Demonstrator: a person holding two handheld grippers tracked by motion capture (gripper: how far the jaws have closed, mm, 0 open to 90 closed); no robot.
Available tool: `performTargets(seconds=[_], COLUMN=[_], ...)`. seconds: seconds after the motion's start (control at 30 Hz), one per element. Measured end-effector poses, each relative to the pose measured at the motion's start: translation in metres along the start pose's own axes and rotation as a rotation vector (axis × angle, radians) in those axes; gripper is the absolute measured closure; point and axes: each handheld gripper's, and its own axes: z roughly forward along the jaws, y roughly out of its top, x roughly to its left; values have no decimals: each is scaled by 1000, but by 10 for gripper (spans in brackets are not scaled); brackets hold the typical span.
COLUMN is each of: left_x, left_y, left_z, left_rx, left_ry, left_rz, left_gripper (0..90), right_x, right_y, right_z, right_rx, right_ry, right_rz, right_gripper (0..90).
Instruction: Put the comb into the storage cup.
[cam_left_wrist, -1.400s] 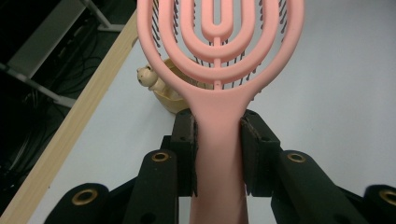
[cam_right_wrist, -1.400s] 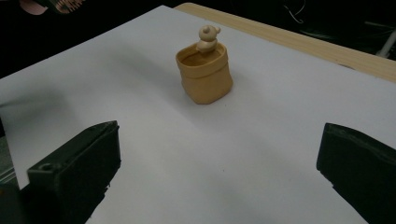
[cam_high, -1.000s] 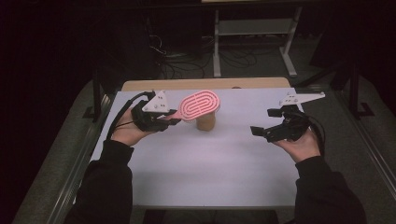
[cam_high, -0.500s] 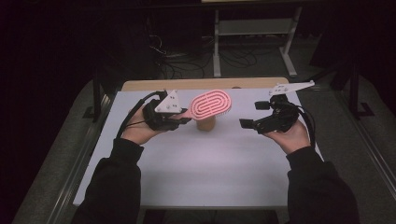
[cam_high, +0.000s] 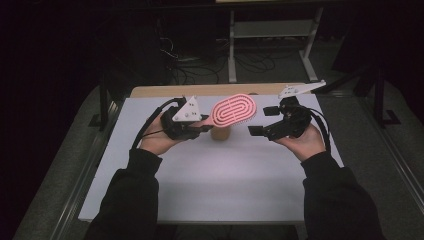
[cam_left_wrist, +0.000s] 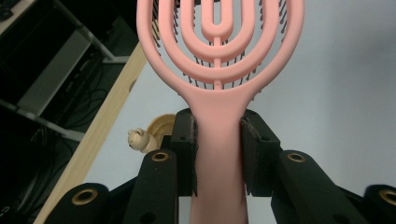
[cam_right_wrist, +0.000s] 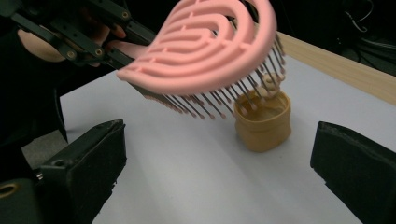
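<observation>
A pink vented hairbrush (cam_high: 234, 110) hangs above the table with my left gripper (cam_high: 202, 125) shut on its handle (cam_left_wrist: 218, 154); both black pads press its sides. Its bristles point down over a small tan cup (cam_right_wrist: 262, 123) that stands on the white table top (cam_high: 210, 185). A tiny cream bear figure (cam_left_wrist: 138, 139) sits at the cup's rim. My right gripper (cam_high: 263, 121) is to the right of the brush head, a little apart from it, jaws wide open with nothing between them (cam_right_wrist: 219, 158). In the right gripper view the brush head (cam_right_wrist: 205, 44) and my left gripper (cam_right_wrist: 116, 51) lie ahead.
A wooden strip (cam_high: 165, 91) runs along the table's far edge. Beyond it stand a grey metal shelf frame (cam_high: 270, 37) and loose cables (cam_high: 190, 65) on the dark floor. Metal rails (cam_high: 85, 170) flank the table's sides.
Both hands have moved inward and a little farther up the table. The brush has travelled right with the left gripper and now hangs over the cup; the right gripper has closed in on the brush head.
</observation>
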Motion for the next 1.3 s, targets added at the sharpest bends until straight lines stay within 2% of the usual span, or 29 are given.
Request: performTargets(seconds=[0.3, 0.5, 0.6, 0.77, 0.93, 1.13, 1.3], left_x=[-7, -7, -6, -6, -6, -7, -10], left_y=[-2, -1, -2, -5, -7, -10, -14], left_z=[7, 11, 11, 14, 17, 23, 28], left_rx=[-18, -23, -25, -15, -6, 9, 23], left_ry=[11, 17, 19, 24, 26, 32, 36], left_rz=[-1, -5, -17, -28, -37, -57, -68], left_gripper=[701, 701, 701, 702, 702, 702, 702], right_x=[5, 7, 5, 1, 1, -1, 0], right_y=[8, 16, 21, 25, 26, 29, 31], right_z=[11, 19, 19, 15, 15, 18, 21], right_rx=[12, 60, 71, 27, 20, 11, 29], right_ry=[48, 41, 50, 91, 79, 90, 83], right_rz=[4, 0, 19, 58, 74, 117, 121], right_gripper=[49, 48, 116, 190, 264, 300, 317])
